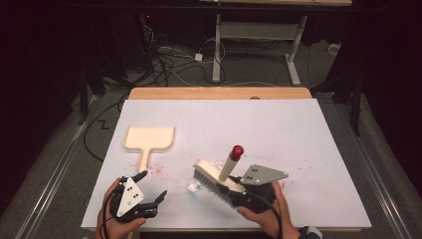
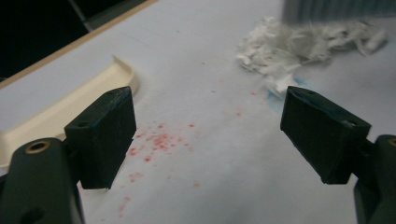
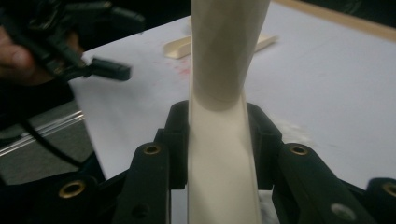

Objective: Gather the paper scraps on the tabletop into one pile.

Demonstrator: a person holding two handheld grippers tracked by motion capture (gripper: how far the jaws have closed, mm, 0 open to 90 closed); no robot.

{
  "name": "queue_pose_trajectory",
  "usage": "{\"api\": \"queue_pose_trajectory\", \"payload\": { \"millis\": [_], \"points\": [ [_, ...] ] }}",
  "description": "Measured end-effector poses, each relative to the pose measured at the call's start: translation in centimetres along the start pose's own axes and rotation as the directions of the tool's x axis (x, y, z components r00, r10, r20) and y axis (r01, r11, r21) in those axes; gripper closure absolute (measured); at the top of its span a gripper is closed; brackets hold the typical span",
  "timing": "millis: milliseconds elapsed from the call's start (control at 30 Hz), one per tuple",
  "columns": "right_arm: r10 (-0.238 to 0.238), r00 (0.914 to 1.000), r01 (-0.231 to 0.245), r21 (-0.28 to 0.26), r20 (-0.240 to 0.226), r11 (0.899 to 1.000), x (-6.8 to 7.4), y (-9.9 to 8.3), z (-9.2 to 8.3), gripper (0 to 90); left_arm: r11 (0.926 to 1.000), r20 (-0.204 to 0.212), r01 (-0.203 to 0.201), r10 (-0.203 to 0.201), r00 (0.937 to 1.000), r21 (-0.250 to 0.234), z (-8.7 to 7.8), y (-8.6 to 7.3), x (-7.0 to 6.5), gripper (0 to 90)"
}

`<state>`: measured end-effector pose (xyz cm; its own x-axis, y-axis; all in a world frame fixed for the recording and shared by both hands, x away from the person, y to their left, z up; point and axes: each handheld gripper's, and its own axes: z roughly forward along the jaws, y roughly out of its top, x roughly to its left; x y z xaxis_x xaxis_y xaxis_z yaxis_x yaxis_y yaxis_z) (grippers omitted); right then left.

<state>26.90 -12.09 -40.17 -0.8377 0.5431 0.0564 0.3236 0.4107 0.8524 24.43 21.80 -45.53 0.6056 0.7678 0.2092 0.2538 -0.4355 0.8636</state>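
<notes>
A hand brush with a cream handle and a red knob is tilted above the white table, bristles down and to the left. My right gripper is shut on the handle, which runs up between the two jaws. White paper scraps lie just under the bristles, and they appear ahead of my left gripper. A cream dustpan lies flat at the left, handle toward me. My left gripper is open near the front left edge, with nothing between its jaws.
Red specks are scattered on the white table sheet near the dustpan handle. A faint blue smear marks the sheet by the scraps. Beyond the table's wooden far edge are cables and a desk frame.
</notes>
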Motion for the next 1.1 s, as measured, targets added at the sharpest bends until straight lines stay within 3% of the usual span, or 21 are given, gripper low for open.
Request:
{"api": "queue_pose_trajectory", "payload": {
  "millis": [133,300,400,533,633,700,800,900,1100],
  "points": [
    [-0.013,0.9986,0.015,0.037,-0.051,0.999,1.3,0.0,2.8,68.1,0.9993,-0.022,0.034,-0.034,0.9992,-0.014,-0.3,-0.2,0.6,17.2],
    [0.023,0.9997,-0.022,0.066,-0.011,0.998,1.1,-0.5,5.4,68.2,0.9996,-0.006,0.028,-0.028,0.9996,-0.002,0.0,-0.3,0.4,17.3],
    [0.040,0.9982,-0.044,0.079,0.044,0.996,0.2,-0.5,5.3,68.1,0.9998,0.010,0.019,-0.019,0.9998,0.009,0.2,-0.4,0.1,17.3],
    [0.031,0.9944,-0.042,0.100,0.101,0.994,-1.3,-0.8,4.4,68.0,0.9997,0.032,0.003,-0.004,0.9995,0.026,0.6,-0.4,-0.3,17.3],
    [0.034,0.9945,-0.044,0.104,0.099,0.994,-2.1,-1.0,3.4,68.0,0.9994,0.038,-0.025,0.024,0.9990,0.026,0.8,-0.2,-0.5,17.3],
    [0.005,0.9932,-0.018,0.107,0.116,0.994,-2.3,-0.9,2.7,68.1,0.9990,0.048,-0.031,0.030,0.9984,0.032,0.9,-0.2,-0.6,17.3],
    [-0.009,0.9987,0.006,0.072,0.051,0.997,-2.8,-0.7,1.2,68.0,0.9983,0.055,-0.042,0.040,0.9977,0.039,1.1,-0.2,-0.8,17.3],
    [-0.066,0.9974,0.064,0.073,0.028,0.995,-3.0,-0.4,-0.6,68.0,0.9980,0.059,-0.045,0.043,0.9974,0.043,1.1,-0.2,-0.9,17.3],
    [-0.097,0.9944,0.093,0.081,0.041,0.992,-3.8,-1.4,-5.7,68.0,0.9974,0.066,-0.051,0.047,0.9967,0.052,1.2,-0.3,-1.0,17.3]
  ]
}}
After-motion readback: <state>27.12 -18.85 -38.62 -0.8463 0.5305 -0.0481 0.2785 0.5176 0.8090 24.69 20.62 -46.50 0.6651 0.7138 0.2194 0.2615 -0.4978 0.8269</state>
